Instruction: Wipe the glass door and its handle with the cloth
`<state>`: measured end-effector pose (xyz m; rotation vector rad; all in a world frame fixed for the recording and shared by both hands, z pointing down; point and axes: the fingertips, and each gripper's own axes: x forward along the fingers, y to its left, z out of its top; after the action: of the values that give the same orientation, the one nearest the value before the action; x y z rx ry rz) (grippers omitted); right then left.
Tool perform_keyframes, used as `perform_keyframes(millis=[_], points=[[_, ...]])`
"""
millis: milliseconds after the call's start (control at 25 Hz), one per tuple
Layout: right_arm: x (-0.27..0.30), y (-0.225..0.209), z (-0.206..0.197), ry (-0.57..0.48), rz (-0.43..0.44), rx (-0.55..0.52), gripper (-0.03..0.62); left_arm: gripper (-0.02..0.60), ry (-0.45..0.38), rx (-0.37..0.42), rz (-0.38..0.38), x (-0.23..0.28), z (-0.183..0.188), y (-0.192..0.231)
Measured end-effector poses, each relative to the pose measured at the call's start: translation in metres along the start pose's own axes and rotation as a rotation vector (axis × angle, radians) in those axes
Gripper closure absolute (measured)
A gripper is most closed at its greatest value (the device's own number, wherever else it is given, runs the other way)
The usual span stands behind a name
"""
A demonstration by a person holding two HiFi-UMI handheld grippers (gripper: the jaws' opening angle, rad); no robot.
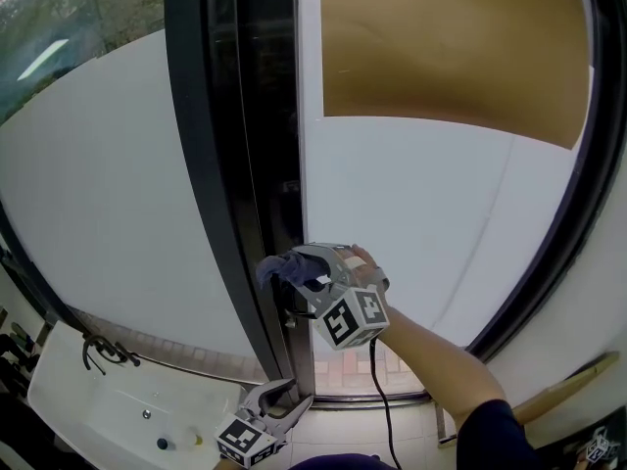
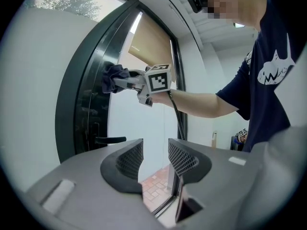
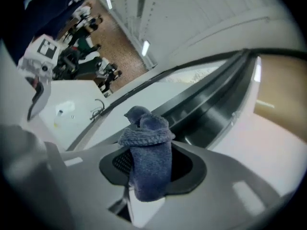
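Right jaws: pinched on the cloth (image 3: pixel 148 152); the blue knitted fabric fills the gap between them, bunches up beyond the tips and hangs down the near side
Right gripper (image 3: pixel 146 164): held up at the door edge, tips pointing left and away; its marker cube (image 1: pixel 353 319) faces the person
Cloth position: the bunched end sits against the dark door frame (image 1: pixel 220 164); in the left gripper view it is well above the handle (image 2: pixel 109 139)
Left jaws: spread apart with nothing between them; only floor shows through the gap
Left gripper (image 2: pixel 156 159): low and near, below the right one, apart from the door; it points up towards the door's edge
Glass door (image 1: pixel 411 213): a pale frosted pane right of the frame; a tan blind (image 1: pixel 451 47) covers its top
Handle: a dark lever that sticks out to the right from the frame
Arm (image 1: pixel 441 360): bare forearm reaching from the lower right to the right gripper
Surroundings: a white basin (image 1: pixel 88 399) at the lower left
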<state>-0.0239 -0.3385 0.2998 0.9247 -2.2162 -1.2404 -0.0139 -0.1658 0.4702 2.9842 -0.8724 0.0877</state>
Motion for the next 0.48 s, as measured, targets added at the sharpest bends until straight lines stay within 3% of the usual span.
perform_keyframes(millis=[120, 200, 360, 480], points=[[0.026, 0.005, 0.000, 0.038, -0.006, -0.305, 0.445, 0.423, 0.009, -0.009, 0.014, -0.003, -0.002, -0.001], [0.039, 0.009, -0.002, 0.045, -0.011, -0.439, 0.445, 0.423, 0.008, -0.020, 0.029, -0.006, -0.001, -0.002], [0.064, 0.013, -0.010, 0.059, 0.004, -0.568, 0.447, 0.423, 0.012, -0.034, 0.047, -0.010, -0.004, -0.003], [0.070, 0.014, -0.023, 0.075, 0.029, -0.577, 0.448, 0.423, 0.010, -0.040, 0.048, -0.009, -0.005, -0.006]])
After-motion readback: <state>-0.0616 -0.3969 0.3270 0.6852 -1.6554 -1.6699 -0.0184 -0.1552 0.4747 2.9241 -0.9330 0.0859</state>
